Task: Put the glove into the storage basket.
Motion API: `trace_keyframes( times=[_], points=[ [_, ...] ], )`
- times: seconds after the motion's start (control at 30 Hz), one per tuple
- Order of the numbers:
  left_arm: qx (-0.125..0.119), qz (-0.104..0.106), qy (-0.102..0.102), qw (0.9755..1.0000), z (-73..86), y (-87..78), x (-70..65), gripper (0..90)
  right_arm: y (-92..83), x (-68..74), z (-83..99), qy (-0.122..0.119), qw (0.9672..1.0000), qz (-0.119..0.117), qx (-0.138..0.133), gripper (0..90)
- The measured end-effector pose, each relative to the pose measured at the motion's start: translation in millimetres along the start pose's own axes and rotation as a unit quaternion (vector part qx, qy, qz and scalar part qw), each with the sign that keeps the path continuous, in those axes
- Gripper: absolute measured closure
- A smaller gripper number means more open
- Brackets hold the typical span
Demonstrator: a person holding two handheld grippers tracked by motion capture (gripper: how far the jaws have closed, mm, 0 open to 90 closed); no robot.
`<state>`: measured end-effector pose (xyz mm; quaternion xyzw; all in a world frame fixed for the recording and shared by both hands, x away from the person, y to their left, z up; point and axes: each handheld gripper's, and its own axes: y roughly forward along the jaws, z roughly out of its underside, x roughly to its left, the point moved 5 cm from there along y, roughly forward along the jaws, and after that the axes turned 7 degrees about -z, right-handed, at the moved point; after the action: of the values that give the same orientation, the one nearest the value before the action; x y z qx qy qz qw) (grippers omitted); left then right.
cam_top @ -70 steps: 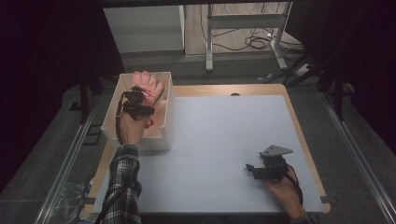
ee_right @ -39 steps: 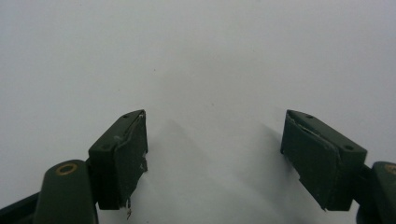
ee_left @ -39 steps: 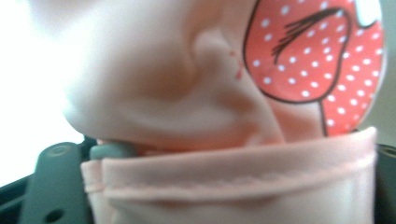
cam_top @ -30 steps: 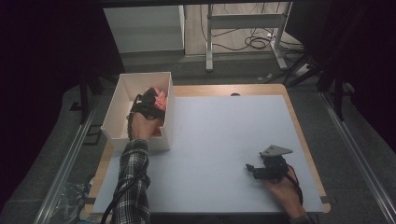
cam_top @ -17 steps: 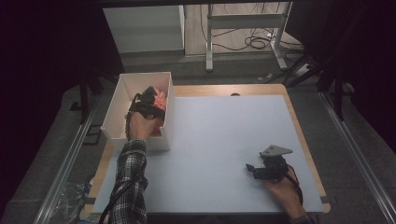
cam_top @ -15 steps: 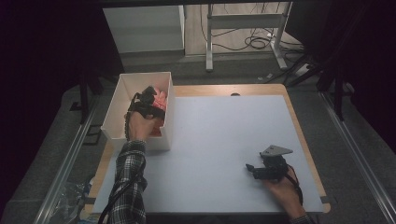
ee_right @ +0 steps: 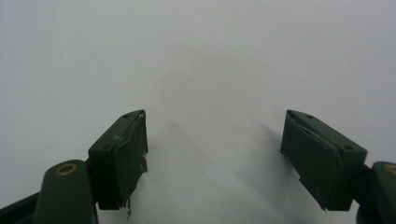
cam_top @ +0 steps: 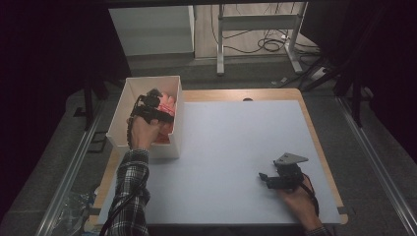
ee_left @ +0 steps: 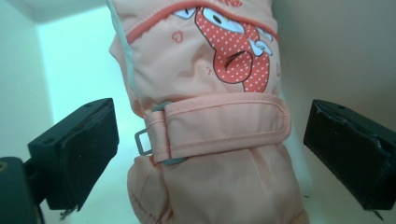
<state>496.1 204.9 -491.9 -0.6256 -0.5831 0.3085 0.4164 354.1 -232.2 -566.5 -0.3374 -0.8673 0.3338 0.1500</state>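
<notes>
The pink mitten (ee_left: pixel 210 116) lies inside the white box (cam_top: pixel 120 115) at the table's far left corner, its cuff end nearest the left gripper (ee_left: pixel 210 144). It is padded fabric with a smooth, slightly shiny shell, a spotted cartoon print on the back and a strap (ee_left: pixel 219 123) running across the wrist through a small grey buckle. I judge it light and soft: it should squash and fold under the pads rather than resist, and nothing about it looks breakable. The shell may be a little slick, so a pinch on a flat panel could slide. The stitched strap, or the bunched cuff below it, looks like the surest place to take hold, since there the fabric is doubled.

The left gripper's jaws have just been opening; they stand wide on either side of the mitten at strap height, the pads clear of the fabric, so nothing is gripped. In the high view that gripper (cam_top: pixel 156 105) hangs over the box. The right gripper (cam_top: pixel 268 179) rests near the table's front right, its jaws apart with nothing between them.

The box's walls are plain and tall, leaving little room beside the mitten. The table (cam_top: pixel 236 147) carries a smooth white sheet with a wooden edge showing around it. Beyond it the room is dark, with a grey floor, a white cabinet (cam_top: pixel 150 29) and a metal frame (cam_top: pixel 255 22) with loose cables.
</notes>
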Motion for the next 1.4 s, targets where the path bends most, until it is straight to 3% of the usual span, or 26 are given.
trace_keyframes(
  times=[0.73, 1.1, 1.4],
  points=[
    [-0.051, 0.028, 0.013, 0.9982, -0.4, -31.5, -1.4, 2.5, 0.0, 0.1, 0.0, 0.000, 1.0000, 0.000, 0.000, 23.0],
    [-0.088, 0.054, 0.028, 0.9942, 3.7, -53.1, -3.6, 2.1, 0.0, 0.0, 0.0, 0.000, 1.0000, 0.001, 0.000, 23.0],
    [-0.111, 0.055, 0.042, 0.9914, 13.6, -62.8, -2.4, 1.4, 0.0, 0.3, -0.1, 0.001, 1.0000, 0.001, 0.000, 23.0]
  ],
)
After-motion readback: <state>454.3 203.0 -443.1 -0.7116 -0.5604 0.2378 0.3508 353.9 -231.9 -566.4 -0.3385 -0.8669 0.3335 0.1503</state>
